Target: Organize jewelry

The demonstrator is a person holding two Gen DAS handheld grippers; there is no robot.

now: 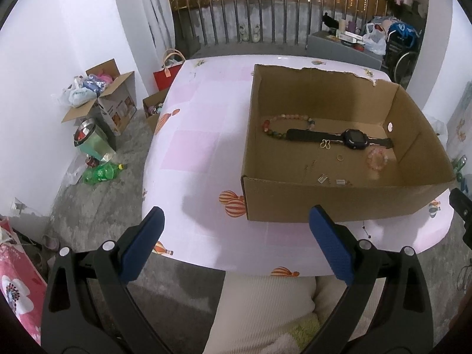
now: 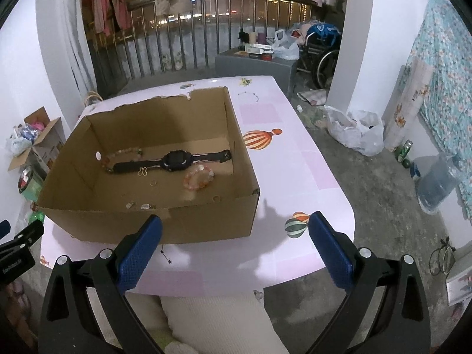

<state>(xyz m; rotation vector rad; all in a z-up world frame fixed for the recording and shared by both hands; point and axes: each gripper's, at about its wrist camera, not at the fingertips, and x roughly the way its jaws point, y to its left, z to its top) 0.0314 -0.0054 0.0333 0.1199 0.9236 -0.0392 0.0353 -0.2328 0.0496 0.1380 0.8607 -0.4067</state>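
The cardboard box (image 1: 333, 203) is matt brown corrugated paperboard with a torn, ragged far rim. Under the box, the surface (image 1: 203, 135) wears a smooth, faintly glossy pink cloth printed with balloons. Inside the box, the black watch (image 1: 351, 138) looks like matt plastic with a shiny face; beside the watch lie a bead bracelet (image 1: 280, 124) of polished stones and a translucent pink bead bracelet (image 2: 199, 177). The pads (image 1: 141, 247) of the left gripper's jaws are blue textured rubber on matt black plastic arms. The floor beside the surface is rough grey concrete.
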